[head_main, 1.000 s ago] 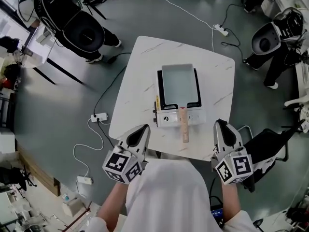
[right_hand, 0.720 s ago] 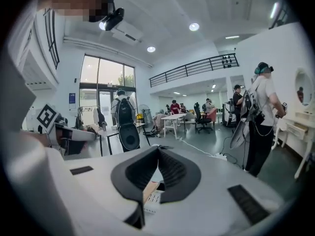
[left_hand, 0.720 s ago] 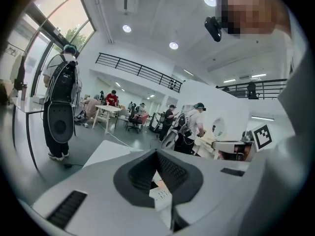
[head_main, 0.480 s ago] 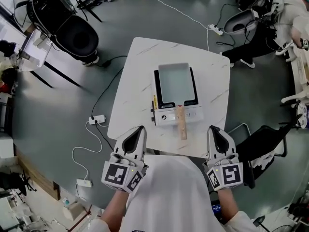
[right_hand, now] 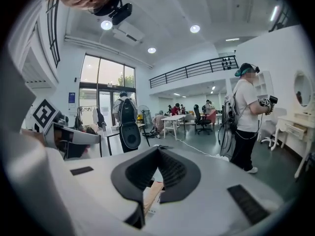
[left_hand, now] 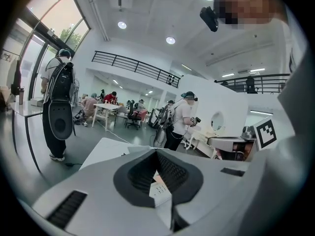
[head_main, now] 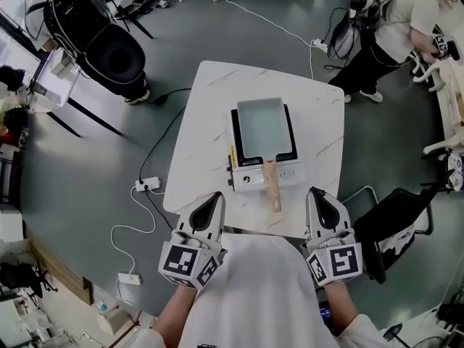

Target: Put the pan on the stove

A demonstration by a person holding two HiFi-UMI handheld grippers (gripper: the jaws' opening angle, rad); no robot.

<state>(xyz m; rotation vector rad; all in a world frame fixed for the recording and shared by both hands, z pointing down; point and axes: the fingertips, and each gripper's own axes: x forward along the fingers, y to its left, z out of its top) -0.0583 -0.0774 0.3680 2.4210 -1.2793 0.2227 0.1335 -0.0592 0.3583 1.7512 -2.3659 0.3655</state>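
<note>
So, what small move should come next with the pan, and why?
Probably none on the pan: it seems to sit squarely on the stove, handle free. The left gripper and right gripper are shut, empty, apart from it; I would just lower them.

White table [head_main: 203,136], perhaps marble-patterned, on grey floor [head_main: 87,187], portable stove [head_main: 250,180] directly on it

The pan [head_main: 262,127] sits on the stove [head_main: 254,179], mid-table [head_main: 203,122].
</note>
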